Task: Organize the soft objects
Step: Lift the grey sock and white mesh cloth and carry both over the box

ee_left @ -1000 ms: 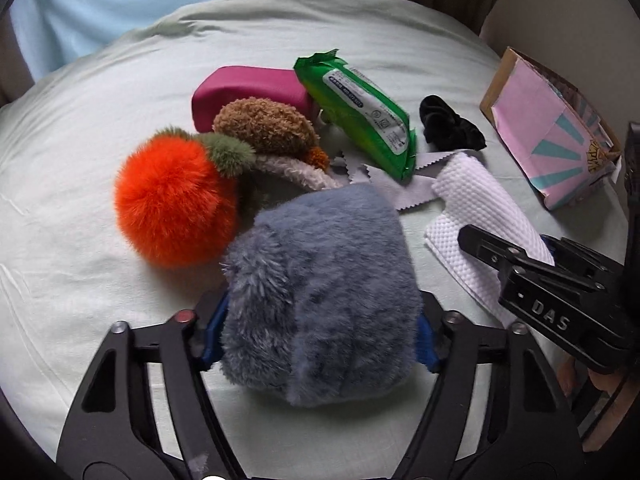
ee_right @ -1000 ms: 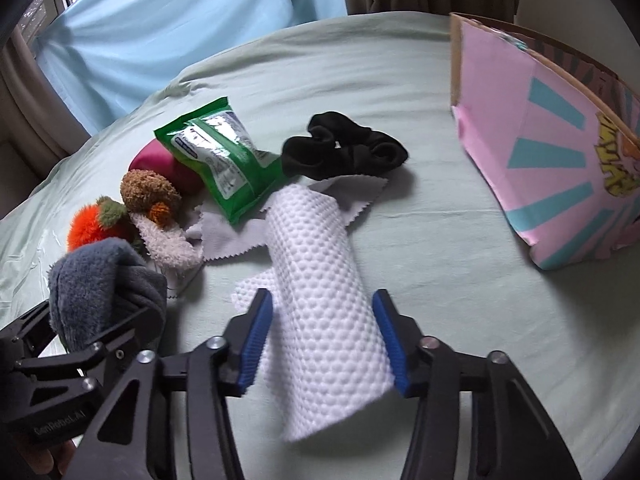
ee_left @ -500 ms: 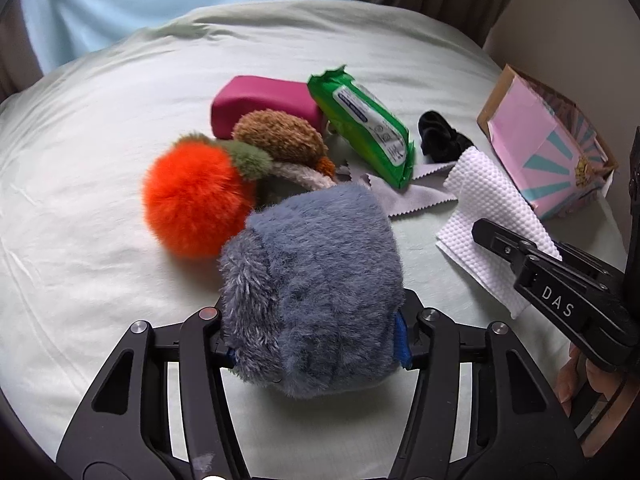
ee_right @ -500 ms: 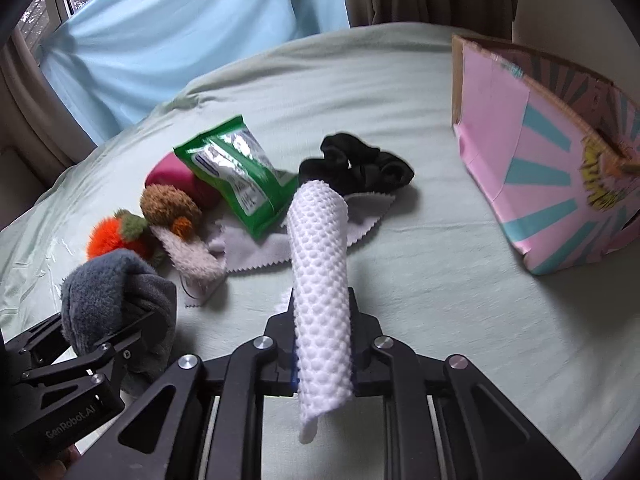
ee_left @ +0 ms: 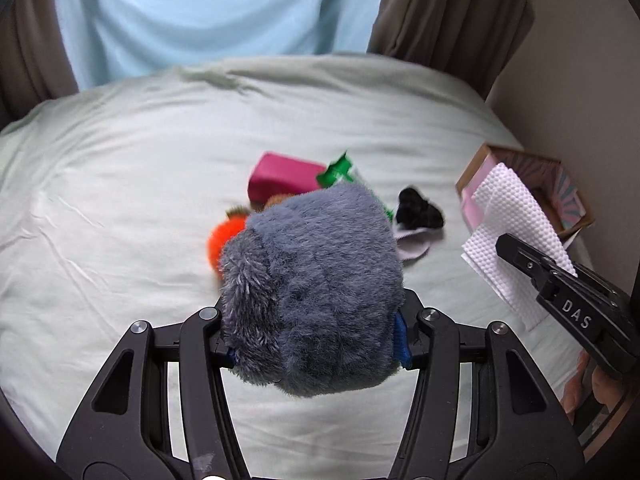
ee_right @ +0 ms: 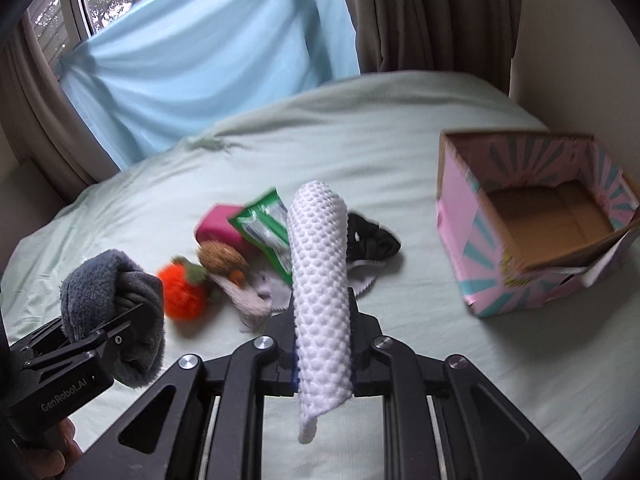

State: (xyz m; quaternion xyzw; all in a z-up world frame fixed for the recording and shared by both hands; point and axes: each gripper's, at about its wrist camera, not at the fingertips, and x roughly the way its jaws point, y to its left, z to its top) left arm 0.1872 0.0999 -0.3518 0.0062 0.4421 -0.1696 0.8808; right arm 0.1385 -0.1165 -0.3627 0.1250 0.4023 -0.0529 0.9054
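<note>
Fluffy grey plush bundle (ee_left: 316,292) clamped in left gripper (ee_left: 316,340), held up off the pale green bedsheet (ee_left: 120,220). White dimpled cloth (ee_right: 320,292) pinched flat in right gripper (ee_right: 322,360), jaws nearly together, cloth draping over both ends. Open pink-and-teal cardboard box (ee_right: 472,240) to the right on the sheet, well apart from the pile: orange fuzzy pom-pom (ee_right: 182,294), brown plush (ee_right: 222,258), magenta pouch (ee_right: 214,224), green wipes pack (ee_right: 262,226), black scrunchie (ee_right: 372,240).

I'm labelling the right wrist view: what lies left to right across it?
grey fuzzy sock in the left gripper → orange pompom → brown plush → white textured cloth in the right gripper → pink cardboard box
</note>
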